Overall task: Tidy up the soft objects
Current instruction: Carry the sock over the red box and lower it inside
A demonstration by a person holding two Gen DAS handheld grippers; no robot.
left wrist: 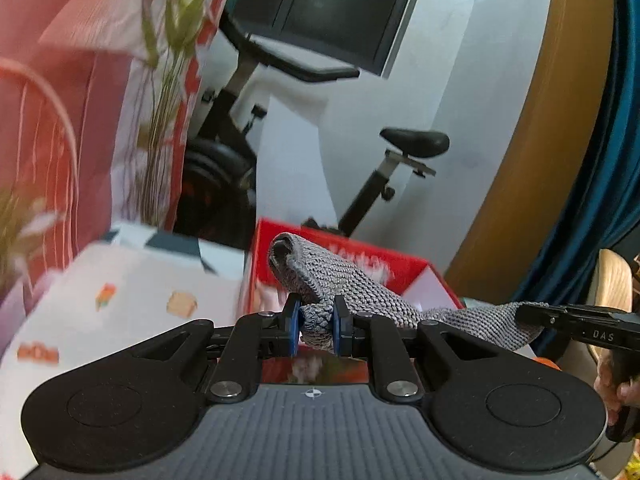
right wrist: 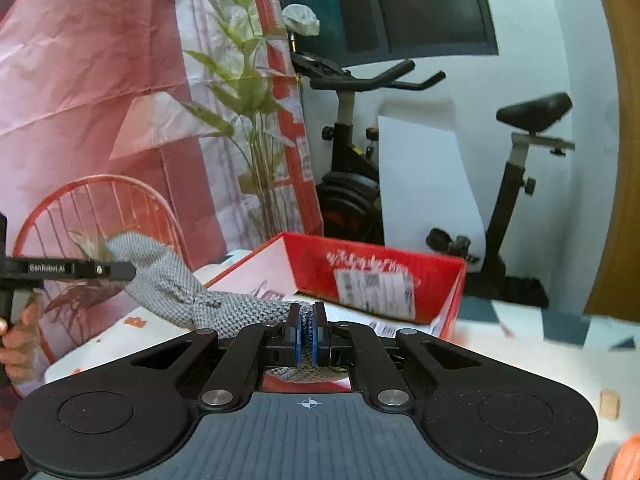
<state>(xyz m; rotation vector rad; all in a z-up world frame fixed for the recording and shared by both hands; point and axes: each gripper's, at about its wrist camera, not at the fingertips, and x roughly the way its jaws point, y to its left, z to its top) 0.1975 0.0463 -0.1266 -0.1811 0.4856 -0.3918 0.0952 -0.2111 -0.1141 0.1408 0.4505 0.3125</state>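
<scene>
A grey knitted cloth [left wrist: 360, 292] hangs stretched in the air between both grippers. My left gripper [left wrist: 316, 326] is shut on one end of it, with a fold sticking up above the blue pads. My right gripper [right wrist: 308, 330] is shut on the other end of the cloth [right wrist: 224, 304]. Each gripper shows in the other's view: the right one at the far right of the left wrist view [left wrist: 528, 314], the left one at the far left of the right wrist view [right wrist: 128, 270]. An open red cardboard box [right wrist: 376, 276] stands just behind the cloth and also shows in the left wrist view [left wrist: 400, 268].
The table has a white cloth with small orange prints [left wrist: 120, 304]. A red wire chair [right wrist: 96, 208], a green plant [right wrist: 248, 92] and a pink curtain [right wrist: 80, 60] are at the left. An exercise bike [right wrist: 352, 168] stands behind the box. An orange object [right wrist: 628, 456] is at the lower right.
</scene>
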